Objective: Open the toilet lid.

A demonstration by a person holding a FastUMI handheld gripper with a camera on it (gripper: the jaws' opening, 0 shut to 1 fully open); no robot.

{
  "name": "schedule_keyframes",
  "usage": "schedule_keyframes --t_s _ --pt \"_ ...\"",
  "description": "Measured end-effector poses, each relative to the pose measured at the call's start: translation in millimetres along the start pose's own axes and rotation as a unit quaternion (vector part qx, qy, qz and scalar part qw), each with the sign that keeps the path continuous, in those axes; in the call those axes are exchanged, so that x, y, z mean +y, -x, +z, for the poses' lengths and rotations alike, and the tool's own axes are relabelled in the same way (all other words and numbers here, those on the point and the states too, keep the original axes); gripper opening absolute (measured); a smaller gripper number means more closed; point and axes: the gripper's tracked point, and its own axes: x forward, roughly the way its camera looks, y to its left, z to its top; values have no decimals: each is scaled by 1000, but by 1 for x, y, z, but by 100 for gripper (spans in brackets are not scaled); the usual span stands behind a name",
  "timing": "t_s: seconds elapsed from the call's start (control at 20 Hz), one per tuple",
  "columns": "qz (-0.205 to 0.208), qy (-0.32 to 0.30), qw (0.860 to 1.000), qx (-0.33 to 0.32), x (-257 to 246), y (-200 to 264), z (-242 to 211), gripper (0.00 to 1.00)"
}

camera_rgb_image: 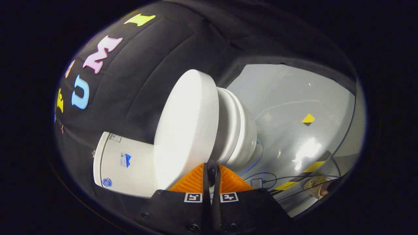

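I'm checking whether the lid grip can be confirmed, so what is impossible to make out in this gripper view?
- Front rim of the toilet lid: covered by the orange fingers, so any contact is unreadable.
- Gripper: fingers nearly together; whether they pinch the lid edge is unclear.
- Toilet bowl interior: hidden behind the lid.
- Stickers on the tank: too small.
- Cables on the floor: ends cut off.

Glossy white toilet lid, ribbed fingers

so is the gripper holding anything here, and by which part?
Yes: the gripper is shut on the toilet lid, pinching its front edge between the two orange fingers. The lid is lifted off the seat.
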Motion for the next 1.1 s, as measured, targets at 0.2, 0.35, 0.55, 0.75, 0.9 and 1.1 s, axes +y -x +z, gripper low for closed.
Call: schedule_keyframes --t_s 0.2,0.35,0.55,0.75,0.9,1.1 --pt "-17 60 998 -18 26 18 7 5" --pt "-16 100 994 -39 55 34 13 5" --pt "-14 164 984 -73 101 60 15 5" --pt "-15 209 973 -94 136 76 9 5" --pt "-10 231 967 -104 159 84 3 5" --pt "7 268 957 -110 195 96 -8 5"
